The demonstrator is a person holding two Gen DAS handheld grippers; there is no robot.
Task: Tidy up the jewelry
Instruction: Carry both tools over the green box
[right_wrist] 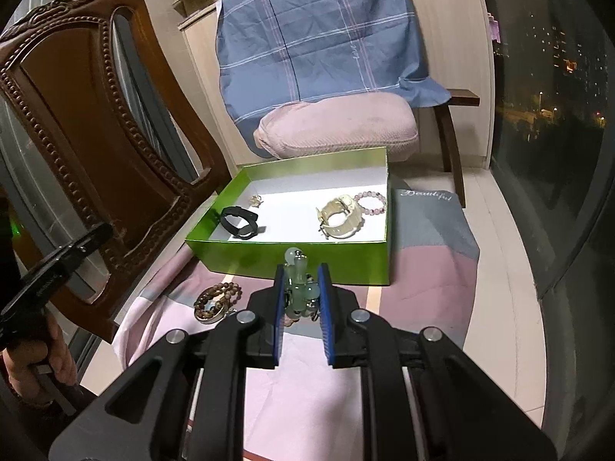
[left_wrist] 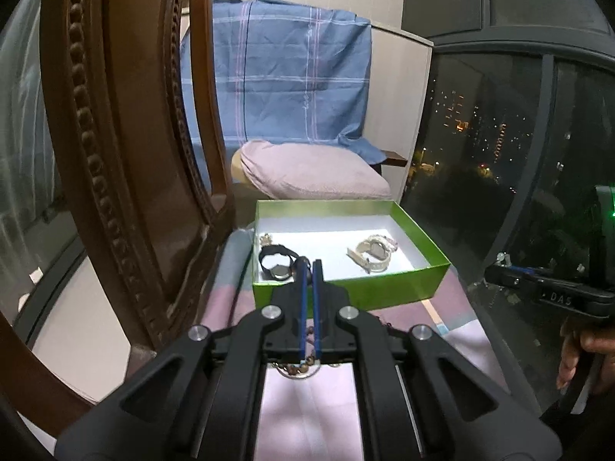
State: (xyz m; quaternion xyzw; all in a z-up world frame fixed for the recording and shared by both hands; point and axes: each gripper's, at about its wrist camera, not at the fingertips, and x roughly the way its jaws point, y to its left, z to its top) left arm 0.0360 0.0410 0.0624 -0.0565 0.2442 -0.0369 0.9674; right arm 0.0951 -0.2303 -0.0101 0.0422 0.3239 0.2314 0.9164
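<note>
A green box (right_wrist: 296, 259) with a white floor holds a black watch (right_wrist: 239, 223), a cream watch (right_wrist: 340, 217), a pink bead bracelet (right_wrist: 371, 200) and a small gold piece (right_wrist: 255, 200). My right gripper (right_wrist: 302, 282) is shut on a pale green bead bracelet (right_wrist: 298, 280), just in front of the box's near wall. A brown bead bracelet (right_wrist: 215, 301) lies on the cloth to its left. My left gripper (left_wrist: 310, 265) is shut and empty, its tips over the box's near wall (left_wrist: 346, 292) beside the black watch (left_wrist: 277, 263). The cream watch (left_wrist: 371, 253) lies to the right.
The box sits on a pink and grey cloth (right_wrist: 423, 269). A carved wooden chair back (right_wrist: 96, 134) stands close on the left. A chair with a pink cushion (right_wrist: 338, 125) and blue plaid cloth (right_wrist: 319, 38) stands behind. Dark window glass (right_wrist: 557, 115) is on the right.
</note>
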